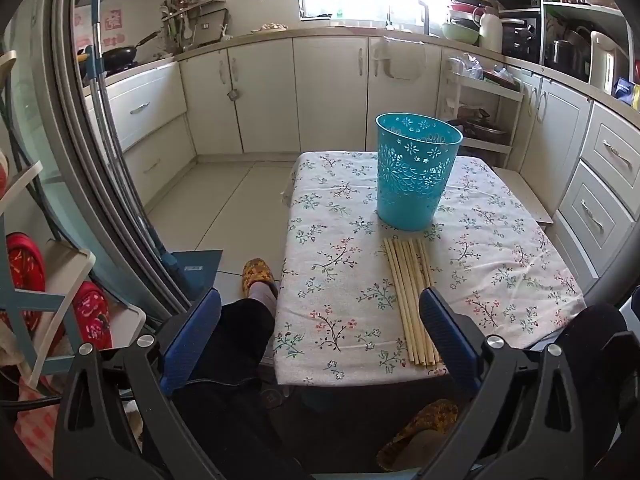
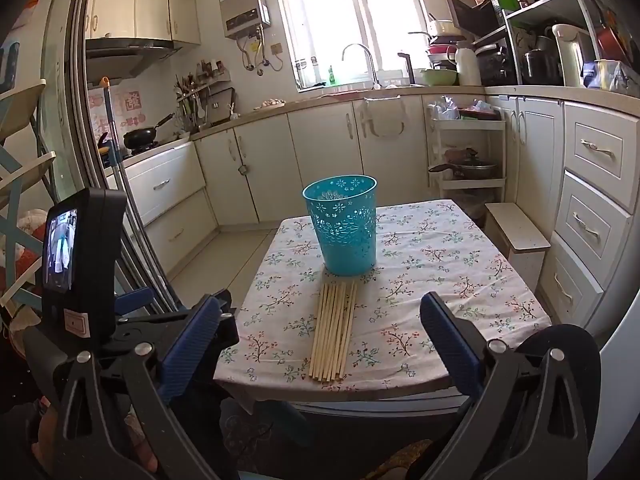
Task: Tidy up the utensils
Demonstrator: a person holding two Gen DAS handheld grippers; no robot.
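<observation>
Several wooden chopsticks (image 1: 408, 300) lie side by side on the floral tablecloth, just in front of an upright teal perforated bucket (image 1: 416, 172). In the right wrist view the chopsticks (image 2: 334, 332) and the bucket (image 2: 344, 226) sit at the table's middle. My left gripper (image 1: 320, 304) is open and empty, held off the table's near left edge; its right finger (image 1: 444, 332) covers part of the chopsticks. My right gripper (image 2: 324, 312) is open and empty, in front of the near edge, with the chopsticks between its fingers in view.
The small table (image 2: 460, 280) stands in a kitchen with white cabinets around it. A white step stool (image 2: 520, 236) is at its right. The person's legs and a patterned slipper (image 1: 258, 276) are at the left. The left gripper's body with a screen (image 2: 80, 256) is left of my right gripper.
</observation>
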